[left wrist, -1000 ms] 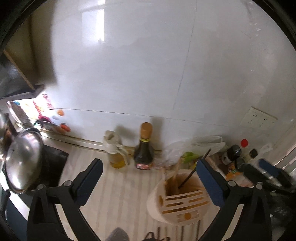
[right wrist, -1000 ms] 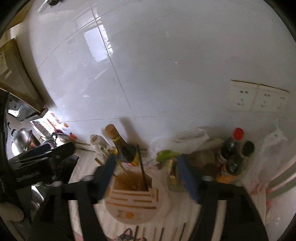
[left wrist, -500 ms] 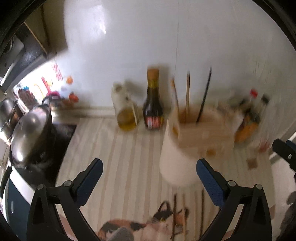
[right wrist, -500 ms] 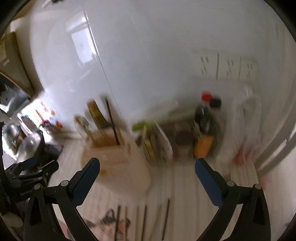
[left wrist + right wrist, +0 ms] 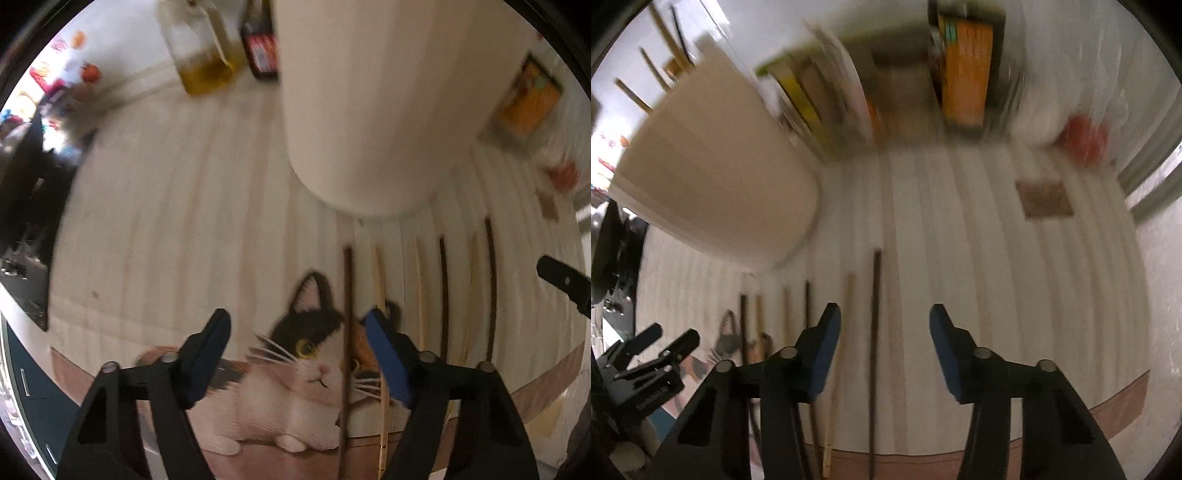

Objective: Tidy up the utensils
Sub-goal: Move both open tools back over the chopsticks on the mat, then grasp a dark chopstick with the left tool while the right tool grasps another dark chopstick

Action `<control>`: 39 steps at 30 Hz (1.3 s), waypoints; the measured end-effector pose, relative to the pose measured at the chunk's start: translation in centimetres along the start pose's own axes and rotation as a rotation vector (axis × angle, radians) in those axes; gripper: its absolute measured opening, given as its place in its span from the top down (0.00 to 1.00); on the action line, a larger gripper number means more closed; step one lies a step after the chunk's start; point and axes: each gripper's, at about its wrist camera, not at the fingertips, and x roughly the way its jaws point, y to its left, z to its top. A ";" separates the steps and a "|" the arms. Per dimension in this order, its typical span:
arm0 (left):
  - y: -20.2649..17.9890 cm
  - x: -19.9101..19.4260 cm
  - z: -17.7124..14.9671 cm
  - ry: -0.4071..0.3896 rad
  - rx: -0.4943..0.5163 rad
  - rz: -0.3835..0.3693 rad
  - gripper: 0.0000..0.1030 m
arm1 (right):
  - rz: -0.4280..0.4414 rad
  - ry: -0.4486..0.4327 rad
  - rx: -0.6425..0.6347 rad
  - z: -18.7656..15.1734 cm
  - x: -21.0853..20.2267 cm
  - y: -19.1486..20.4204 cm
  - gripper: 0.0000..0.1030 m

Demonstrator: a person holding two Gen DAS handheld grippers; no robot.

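Several chopsticks lie side by side on a striped mat with a cat picture (image 5: 303,369). A cream utensil holder (image 5: 369,110) stands behind them, and in the right wrist view this holder (image 5: 713,184) has several chopsticks standing in it. My left gripper (image 5: 295,326) points down at the mat with its jaws closing. A dark chopstick (image 5: 347,295) lies between them, near the right finger, untouched. My right gripper (image 5: 884,314) also has its jaws closing over another dark chopstick (image 5: 875,295), with the pads apart from it. A light chopstick (image 5: 849,295) lies beside its left finger.
An oil bottle (image 5: 207,55) and a dark sauce bottle (image 5: 262,48) stand by the wall behind the holder. An orange box (image 5: 967,74), leaning packets (image 5: 812,103) and a plastic bag (image 5: 1082,140) crowd the back right. A black stove (image 5: 29,221) lies at the left.
Both grippers have dropped from facing the wall to pointing down at the mat, close over the chopsticks. Their jaws have narrowed from wide open.
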 end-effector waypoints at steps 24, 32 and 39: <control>1.8 3.1 -1.9 0.123 -0.030 -0.047 0.98 | -0.088 0.196 -0.137 -4.7 5.3 0.7 0.93; 2.8 1.9 -3.3 0.130 -0.069 -0.159 0.96 | -0.034 0.238 -0.077 -7.2 4.6 -1.5 0.93; 0.3 2.6 -1.7 0.145 -0.001 -0.166 0.79 | -0.030 0.209 -0.038 -5.6 3.7 -3.0 0.93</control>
